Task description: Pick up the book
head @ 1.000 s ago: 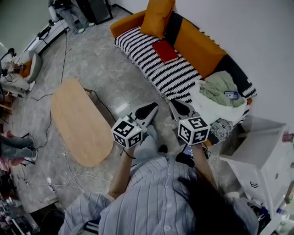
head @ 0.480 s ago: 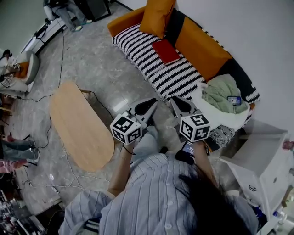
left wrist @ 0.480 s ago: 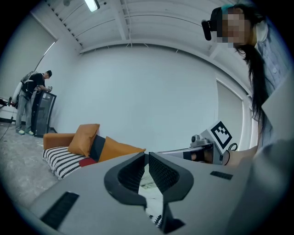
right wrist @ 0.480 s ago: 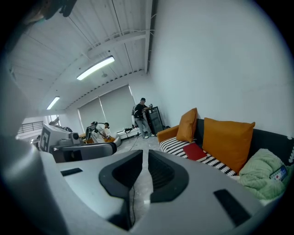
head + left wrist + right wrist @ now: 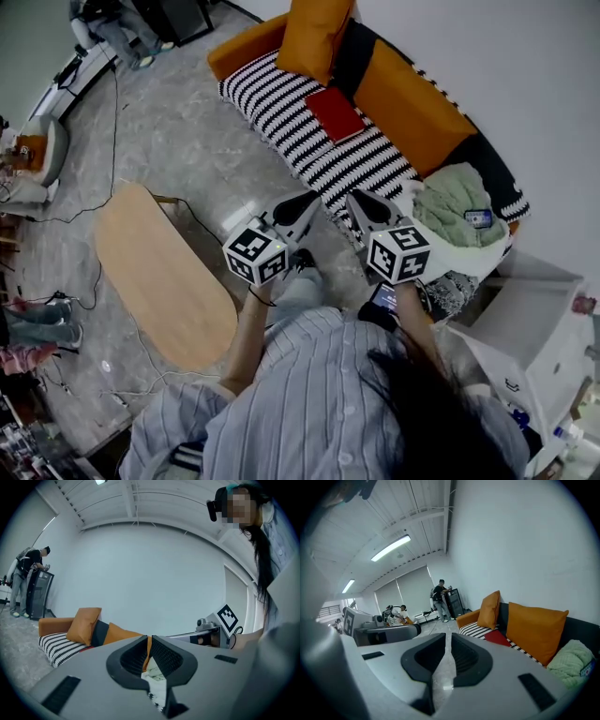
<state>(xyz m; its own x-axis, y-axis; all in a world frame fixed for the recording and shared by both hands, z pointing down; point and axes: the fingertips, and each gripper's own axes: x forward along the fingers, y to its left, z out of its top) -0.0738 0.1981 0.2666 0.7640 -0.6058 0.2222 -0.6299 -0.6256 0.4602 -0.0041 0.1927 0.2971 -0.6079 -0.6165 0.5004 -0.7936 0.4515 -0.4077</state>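
Head view: the red book [image 5: 336, 114] lies flat on the black-and-white striped seat of the sofa [image 5: 272, 94], just below the orange cushion [image 5: 314, 37] and well apart from the green blanket [image 5: 457, 192] at the sofa's other end. The left tool [image 5: 305, 202] and the right tool [image 5: 361, 199] are side by side over the floor, both aimed at the sofa. The book lies ahead of them and between their two lines, about equally far from each, with a stretch of seat in between. Its long axis slants down and to the right in this picture, roughly back toward the tools, so a short edge probably faces them. Each tool has its jaws drawn together with only a slit between them, and grips nothing. The right gripper view alone shows the book from low down, flat and thin against the seat, to the right of the jaw line. The left gripper view shows mainly the wall, the cushion and the neighbouring tool, and hardly any of the book.
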